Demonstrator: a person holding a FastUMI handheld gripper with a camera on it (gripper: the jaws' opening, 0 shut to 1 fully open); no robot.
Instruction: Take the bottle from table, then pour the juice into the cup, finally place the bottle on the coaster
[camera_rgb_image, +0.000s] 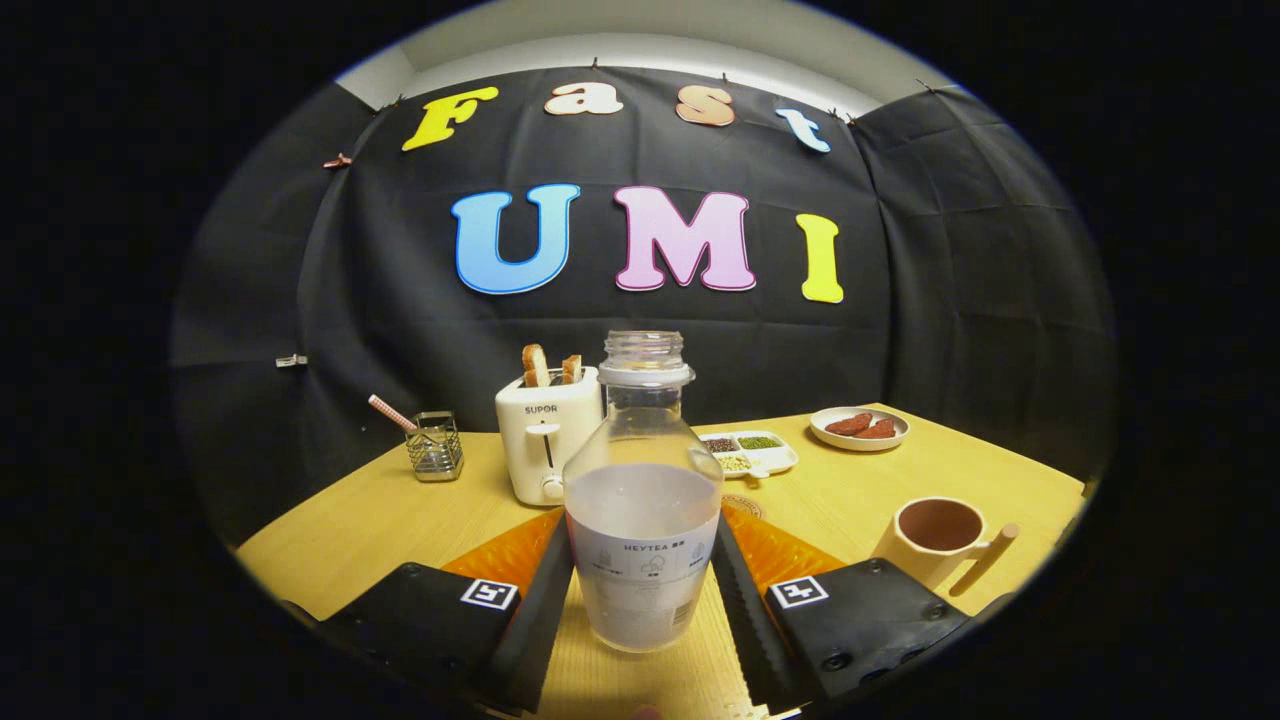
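Observation:
A clear uncapped bottle (642, 500), about half full of pale cloudy juice, stands upright between my fingers. My gripper (642, 560) is shut on it, one finger pressed against each side of the lower body. Whether its base rests on the wooden table (400, 520) or hangs just above it, I cannot tell. A beige cup (938, 538) with a stick-like handle sits to the right, beyond the right finger, brown inside. A round cork coaster (743, 506) peeks out just behind the bottle on its right, mostly hidden.
A white toaster (548, 435) holding two bread slices stands behind the bottle to the left. A wire holder (435, 447) is further left. A divided tray of grains (752, 453) and a plate of sausages (860, 428) lie at the back right.

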